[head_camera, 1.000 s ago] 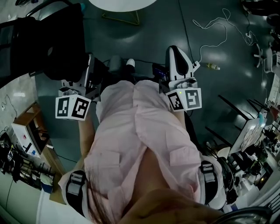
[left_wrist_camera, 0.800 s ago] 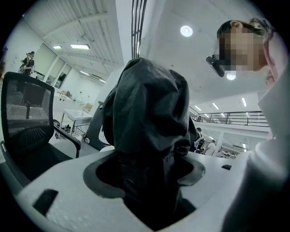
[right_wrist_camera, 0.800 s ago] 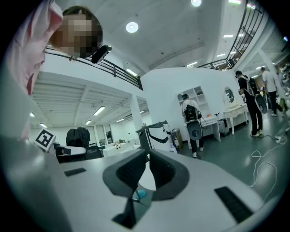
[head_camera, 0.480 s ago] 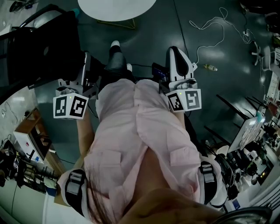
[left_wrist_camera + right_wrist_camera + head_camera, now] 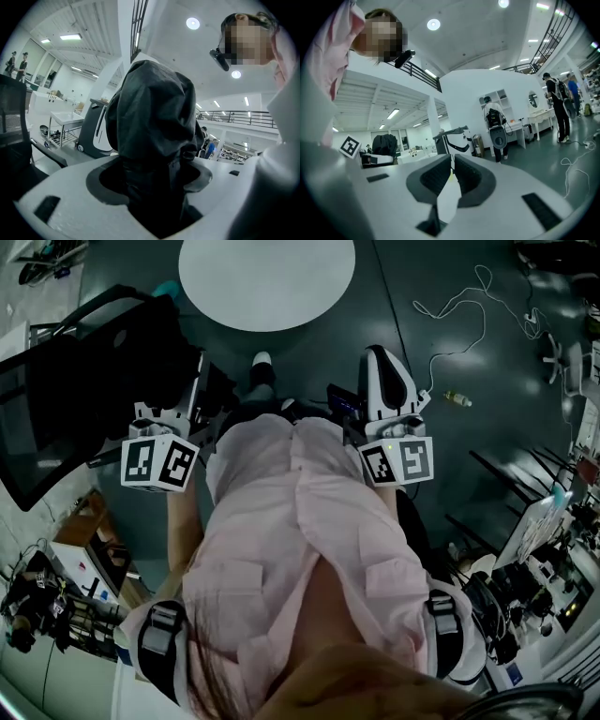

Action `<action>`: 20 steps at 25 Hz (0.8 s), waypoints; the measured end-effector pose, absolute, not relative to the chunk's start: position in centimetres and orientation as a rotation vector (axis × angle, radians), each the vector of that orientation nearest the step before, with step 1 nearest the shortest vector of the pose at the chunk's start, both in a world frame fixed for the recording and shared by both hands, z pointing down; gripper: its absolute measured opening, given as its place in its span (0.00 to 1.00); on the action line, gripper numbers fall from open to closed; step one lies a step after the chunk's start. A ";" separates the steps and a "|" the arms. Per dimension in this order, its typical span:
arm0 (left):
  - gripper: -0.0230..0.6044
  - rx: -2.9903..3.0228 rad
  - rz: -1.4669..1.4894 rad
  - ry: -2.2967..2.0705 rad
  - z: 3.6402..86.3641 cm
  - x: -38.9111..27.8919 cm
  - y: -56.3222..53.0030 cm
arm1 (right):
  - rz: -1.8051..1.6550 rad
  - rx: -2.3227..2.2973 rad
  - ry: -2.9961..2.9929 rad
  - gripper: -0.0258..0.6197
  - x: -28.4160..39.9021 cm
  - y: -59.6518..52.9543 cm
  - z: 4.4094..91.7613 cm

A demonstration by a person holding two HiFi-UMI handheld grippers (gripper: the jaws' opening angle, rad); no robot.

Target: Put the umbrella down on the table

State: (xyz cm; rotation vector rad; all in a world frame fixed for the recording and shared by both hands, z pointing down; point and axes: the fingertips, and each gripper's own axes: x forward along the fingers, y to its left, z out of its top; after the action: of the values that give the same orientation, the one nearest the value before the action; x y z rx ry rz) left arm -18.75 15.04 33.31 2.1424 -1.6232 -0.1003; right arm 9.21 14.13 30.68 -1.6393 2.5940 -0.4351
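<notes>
at left, left gripper (image 5: 150, 174): fingers (image 5: 104, 182) clamped on folded black umbrella (image 5: 152, 126), fabric bundle rising past the tips. at right, right gripper (image 5: 452, 176): fingers (image 5: 433, 176) pressed almost together, nothing between them. far side, on dark floor (image 5: 319, 362): round white tabletop (image 5: 267, 282), seen well apart from both grippers.

No word, number or brand name can be read anywhere, only coded black-and-white squares on the left cube (image 5: 159, 463) and the right cube (image 5: 398, 462).
</notes>
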 end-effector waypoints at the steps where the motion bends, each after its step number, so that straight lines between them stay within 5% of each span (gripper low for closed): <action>1: 0.54 2.160 -0.090 -1.611 33.2 -19.0 14.1 | -0.441 -1.642 2.588 0.10 8.6 13.6 30.7; 20: 0.54 2.154 -0.027 -1.543 35.3 -19.2 8.0 | -0.506 -1.631 2.603 0.10 6.2 7.2 31.9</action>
State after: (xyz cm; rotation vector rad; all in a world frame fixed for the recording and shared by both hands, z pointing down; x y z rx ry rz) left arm -19.20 7.97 35.33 2.1535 -1.5429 -0.0273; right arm 6.18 7.18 31.92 -1.6311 2.6028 -0.5058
